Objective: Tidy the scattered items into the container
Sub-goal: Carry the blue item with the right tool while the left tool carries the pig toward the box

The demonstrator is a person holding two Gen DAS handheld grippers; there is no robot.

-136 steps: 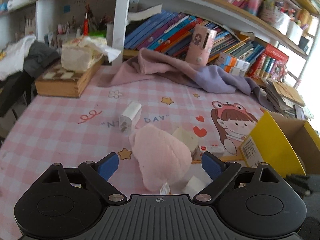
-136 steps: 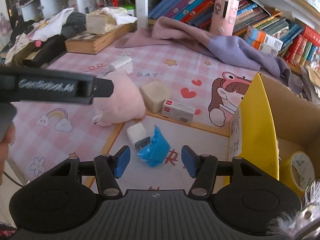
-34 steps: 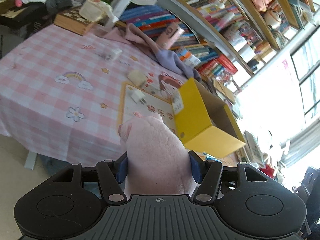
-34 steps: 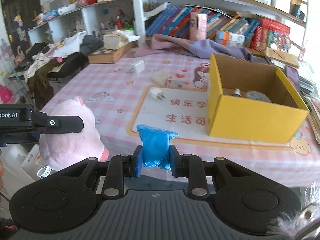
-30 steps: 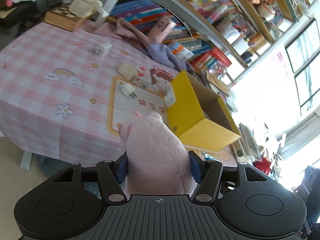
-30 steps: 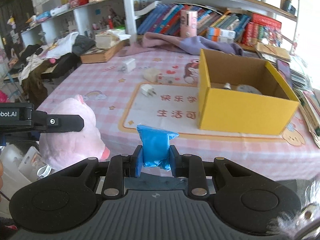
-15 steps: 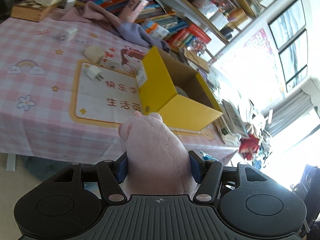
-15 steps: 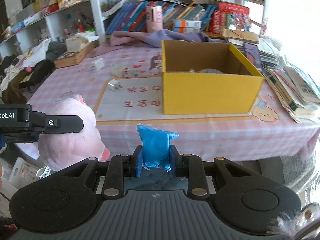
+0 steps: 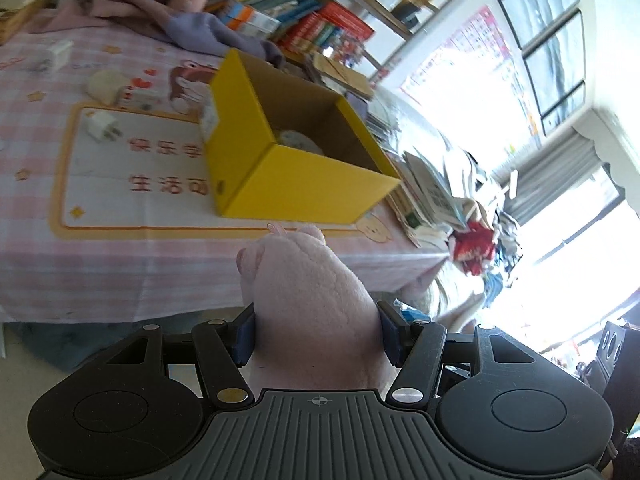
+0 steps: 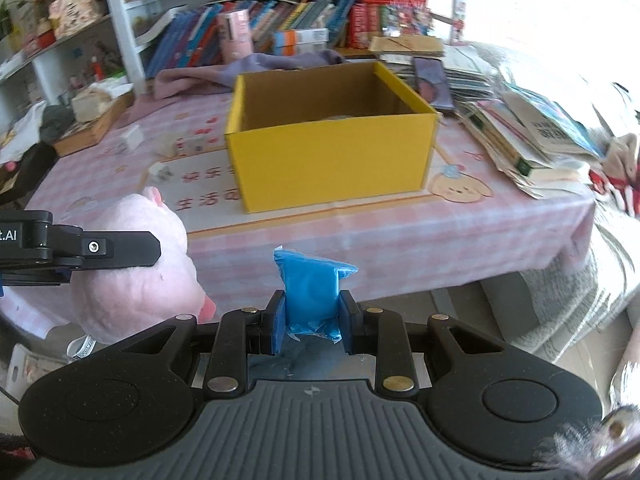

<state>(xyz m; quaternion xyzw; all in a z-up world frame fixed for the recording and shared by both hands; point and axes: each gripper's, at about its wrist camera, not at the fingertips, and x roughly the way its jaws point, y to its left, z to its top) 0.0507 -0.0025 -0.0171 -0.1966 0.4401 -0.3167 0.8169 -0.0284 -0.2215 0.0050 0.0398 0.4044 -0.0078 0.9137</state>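
Both grippers are loaded so you can fill the open yellow cardboard box (image 10: 332, 160) in one trip: left gripper (image 9: 316, 334) squeezes the soft pink plush toy (image 9: 312, 312), right gripper (image 10: 313, 322) pinches the crinkled blue plastic packet (image 10: 310, 292).

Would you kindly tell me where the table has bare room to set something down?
Bare cloth runs along the near edge in front of the open yellow cardboard box. Left of the box, the white plug adapter and small items crowd it; right, stacked books.

The pink toy (image 9: 316, 304) is fuzzy matt plush. The blue packet (image 10: 310, 292) is glossy, crinkled plastic film. The yellow box (image 10: 332, 160), at 12 o'clock, is matt cardboard on a smooth checked tablecloth (image 10: 400, 236).
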